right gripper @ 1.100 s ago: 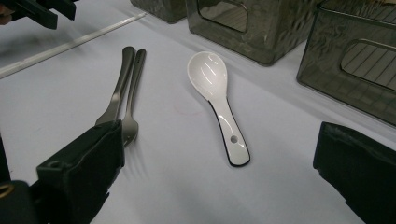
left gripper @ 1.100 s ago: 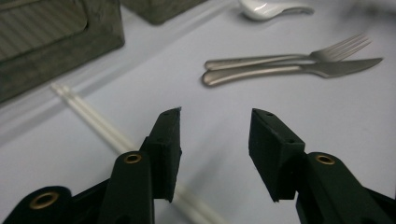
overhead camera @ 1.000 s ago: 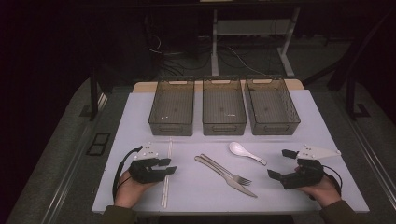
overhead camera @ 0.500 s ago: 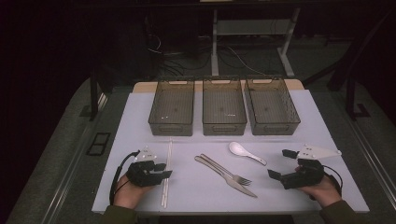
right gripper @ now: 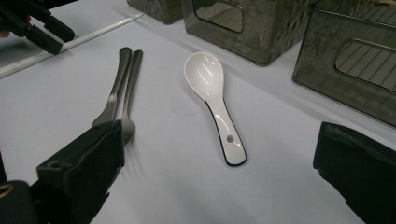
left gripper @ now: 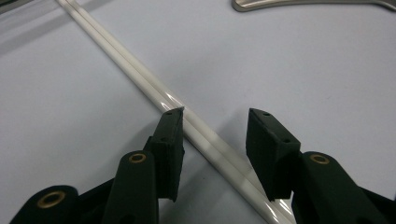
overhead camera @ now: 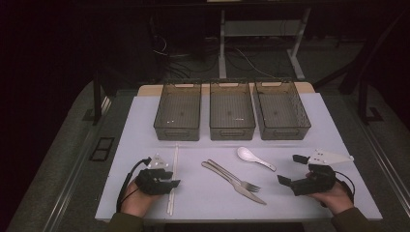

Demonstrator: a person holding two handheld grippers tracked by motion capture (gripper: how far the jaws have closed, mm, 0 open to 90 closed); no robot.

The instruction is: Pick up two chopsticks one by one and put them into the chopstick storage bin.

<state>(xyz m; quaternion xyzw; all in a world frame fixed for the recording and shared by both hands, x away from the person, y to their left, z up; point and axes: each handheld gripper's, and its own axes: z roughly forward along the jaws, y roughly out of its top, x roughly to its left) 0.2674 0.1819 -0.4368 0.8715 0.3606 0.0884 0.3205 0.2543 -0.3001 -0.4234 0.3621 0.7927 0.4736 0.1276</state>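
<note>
Three bins (overhead camera: 232, 110) sit across the upper middle of the high view. Lower left, the left gripper (left gripper: 214, 126) has just been opening, jaws straddling the white chopsticks (left gripper: 140, 74) on the table. Lower right, the right gripper (overhead camera: 296, 170) gapes wide.

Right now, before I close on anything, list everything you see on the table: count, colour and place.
chopsticks: 2, white, side by side at the left, between the left gripper's jaws
knife: 1, metal, centre front
fork: 1, metal, beside the knife
spoon: 1, white, right of centre
bins: 3, smoky clear, in a row at the back
mat: 1, white, under everything
left gripper: 1, black, jaws just been opening, astride the chopsticks
right gripper: 1, black, open, at the right
</note>
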